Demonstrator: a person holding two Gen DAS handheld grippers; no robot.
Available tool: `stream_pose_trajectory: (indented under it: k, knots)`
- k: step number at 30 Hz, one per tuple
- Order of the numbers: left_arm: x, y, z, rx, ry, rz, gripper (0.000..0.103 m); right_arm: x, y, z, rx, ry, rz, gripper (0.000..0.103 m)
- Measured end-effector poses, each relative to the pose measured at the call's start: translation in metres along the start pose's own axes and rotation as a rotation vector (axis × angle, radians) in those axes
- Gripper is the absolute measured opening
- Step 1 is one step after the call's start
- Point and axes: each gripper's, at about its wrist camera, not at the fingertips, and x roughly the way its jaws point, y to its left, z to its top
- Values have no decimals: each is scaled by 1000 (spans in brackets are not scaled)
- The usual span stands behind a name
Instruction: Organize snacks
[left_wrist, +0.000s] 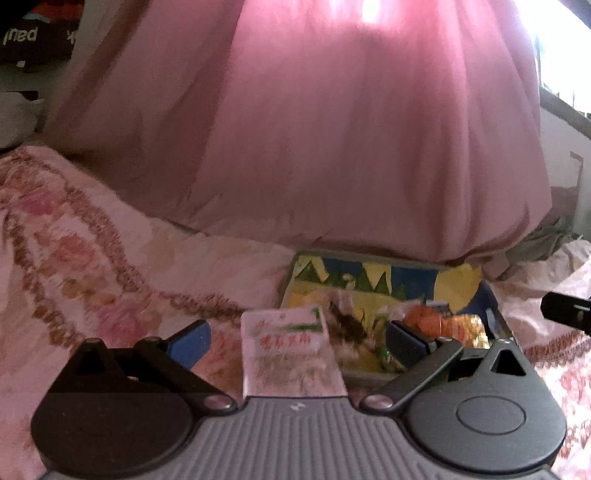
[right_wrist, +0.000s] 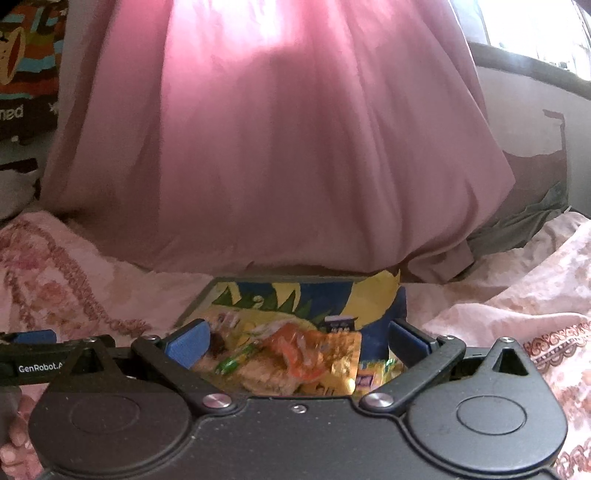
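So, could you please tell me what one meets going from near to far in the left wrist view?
Open left gripper → pale snack packet with red lettering between its fingers → colourful blue-and-yellow patterned tray holding other snacks → big pink pillow.

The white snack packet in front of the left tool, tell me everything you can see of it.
The white snack packet is a flat, glossy plastic pouch, pale with red characters across its middle and a green streak near its top. It lies between the open fingers of the left tool, not gripped, on the pink floral bedspread, beside the colourful box of other snacks. Motion blur hides finer print. Its lower edge is hidden behind the tool's body.
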Motion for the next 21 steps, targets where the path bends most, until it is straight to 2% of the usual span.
stream_pose_trajectory:
  k: [7,15,21]
  knots:
    - [-38,9,-21,-14,68,35,103,-36,12,-17,-5,18,8,102]
    - [-81,15,-43,-2,71,74,103,-78,13,-34,44,30,4,102]
    - [-109,11,-55,-10,68,70,103,-103,15,-47,57,45,-6,102]
